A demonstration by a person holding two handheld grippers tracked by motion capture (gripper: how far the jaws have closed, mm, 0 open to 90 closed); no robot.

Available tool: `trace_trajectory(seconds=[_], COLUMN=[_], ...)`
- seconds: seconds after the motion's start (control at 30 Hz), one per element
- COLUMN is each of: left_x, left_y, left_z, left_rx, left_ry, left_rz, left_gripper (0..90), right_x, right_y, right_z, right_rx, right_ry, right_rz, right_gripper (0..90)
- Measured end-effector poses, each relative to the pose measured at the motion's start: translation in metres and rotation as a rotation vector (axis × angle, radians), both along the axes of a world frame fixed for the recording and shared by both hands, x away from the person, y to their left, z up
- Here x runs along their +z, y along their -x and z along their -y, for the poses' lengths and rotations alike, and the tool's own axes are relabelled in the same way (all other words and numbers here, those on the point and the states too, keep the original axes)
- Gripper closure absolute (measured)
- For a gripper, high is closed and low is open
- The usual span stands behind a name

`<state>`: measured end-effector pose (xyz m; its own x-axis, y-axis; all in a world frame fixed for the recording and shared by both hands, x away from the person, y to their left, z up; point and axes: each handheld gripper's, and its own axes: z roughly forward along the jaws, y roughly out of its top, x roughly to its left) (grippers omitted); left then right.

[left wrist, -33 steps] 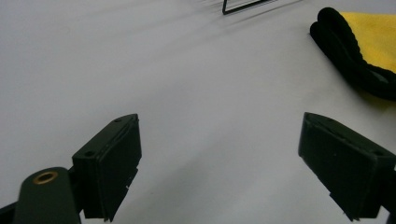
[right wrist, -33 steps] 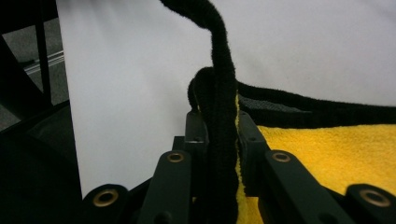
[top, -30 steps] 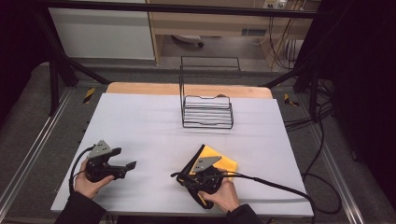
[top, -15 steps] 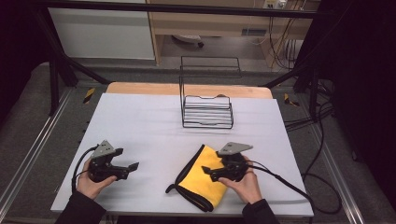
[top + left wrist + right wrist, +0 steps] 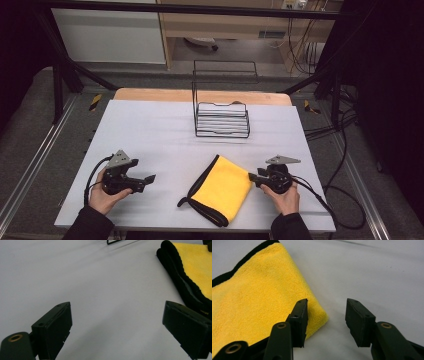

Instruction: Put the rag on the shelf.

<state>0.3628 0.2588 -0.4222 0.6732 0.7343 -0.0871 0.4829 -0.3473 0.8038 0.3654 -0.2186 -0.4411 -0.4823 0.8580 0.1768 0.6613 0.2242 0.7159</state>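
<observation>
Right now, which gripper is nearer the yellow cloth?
The right gripper: its open jaws sit at the yellow cloth corner. The left gripper stands apart.

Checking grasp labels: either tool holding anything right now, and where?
Nothing held. Left tool and right tool are both open; the yellow cloth lies free on the table.

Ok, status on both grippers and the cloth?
Left gripper open, off the cloth. Right gripper open at yellow cloth's corner. Cloth folded flat. Nothing in the way.
</observation>
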Motion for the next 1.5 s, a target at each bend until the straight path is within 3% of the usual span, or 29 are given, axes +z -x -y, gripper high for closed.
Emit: trace_trajectory(seconds=[0.17,0.27,0.4,0.5,0.53,0.57,0.6,0.63,0.67,0.8,0.83,1.0,1.1,1.13,1.17,1.23,1.3,1.37,1.43,1.47,1.5], left_x=[-0.001,-0.002,-0.002,-0.001,-0.001,-0.001,-0.001,-0.001,-0.001,-0.002,-0.002,-0.001,-0.001,-0.001,-0.001,0.000,0.000,0.001,0.002,0.003,0.003], left_y=[0.001,0.001,0.000,0.001,0.001,0.001,0.001,0.001,0.001,0.002,0.002,0.002,0.002,0.002,0.002,0.001,-0.001,-0.003,-0.004,-0.005,-0.005], left_z=[0.001,0.000,0.000,-0.001,-0.002,-0.002,-0.002,-0.002,-0.003,-0.002,-0.002,-0.002,-0.001,-0.001,-0.001,0.001,0.003,0.006,0.010,0.013,0.015], left_rx=[-0.003,-0.001,0.003,0.003,0.003,0.004,0.006,0.007,0.007,0.003,0.001,0.002,0.009,0.010,0.012,0.010,0.009,0.011,0.008,0.002,-0.001], left_ry=[-0.005,-0.004,-0.004,-0.008,-0.005,-0.001,0.002,0.003,0.003,-0.001,-0.001,0.004,0.009,0.009,0.010,0.017,0.020,0.018,0.008,0.008,0.010], left_rz=[-0.003,-0.002,-0.003,-0.001,0.000,0.001,0.000,-0.001,0.000,-0.004,-0.003,-0.003,-0.006,-0.006,-0.008,-0.013,-0.020,-0.023,-0.024,-0.026,-0.025], left_gripper=[9.6,10.3,10.9,10.9,10.9,10.9,11.0,11.0,11.1,11.1,11.1,11.1,11.0,10.8,10.8,9.7,9.7,9.2,8.8,8.8,8.8], right_x=[-0.008,-0.008,-0.005,-0.001,0.003,0.003,0.006,0.006,0.007,0.005,0.003,0.000,0.001,0.005,0.005,0.013,0.016,0.021,0.022,0.023,0.023], right_y=[-0.003,-0.004,-0.009,-0.017,-0.024,-0.024,-0.033,-0.033,-0.043,-0.056,-0.062,-0.067,-0.066,-0.065,-0.065,-0.061,-0.060,-0.054,-0.052,-0.048,-0.048], right_z=[-0.006,-0.010,-0.009,-0.012,-0.017,-0.017,-0.022,-0.022,-0.027,-0.036,-0.041,-0.045,-0.041,-0.037,-0.037,-0.032,-0.030,-0.027,-0.027,-0.024,-0.024], right_rx=[0.010,0.021,0.026,0.028,0.037,0.037,0.066,0.066,0.086,0.112,0.126,0.129,0.125,0.113,0.113,0.111,0.117,0.123,0.126,0.129,0.129], right_ry=[-0.013,-0.035,-0.051,-0.037,-0.023,-0.023,-0.001,-0.001,0.006,0.015,0.017,0.027,0.016,-0.024,-0.024,-0.038,-0.049,-0.059,-0.058,-0.093,-0.093], right_rz=[-0.056,-0.074,-0.093,-0.048,-0.007,-0.007,0.035,0.035,0.063,0.086,0.112,0.111,0.113,0.121,0.121,0.132,0.128,0.124,0.118,0.114,0.114], right_gripper=[65.7,77.9,83.7,84.6,84.6,84.6,84.5,84.5,84.4,84.3,84.3,83.4,78.4,69.8,69.8,57.5,53.6,38.9,35.9,29.0,29.0])
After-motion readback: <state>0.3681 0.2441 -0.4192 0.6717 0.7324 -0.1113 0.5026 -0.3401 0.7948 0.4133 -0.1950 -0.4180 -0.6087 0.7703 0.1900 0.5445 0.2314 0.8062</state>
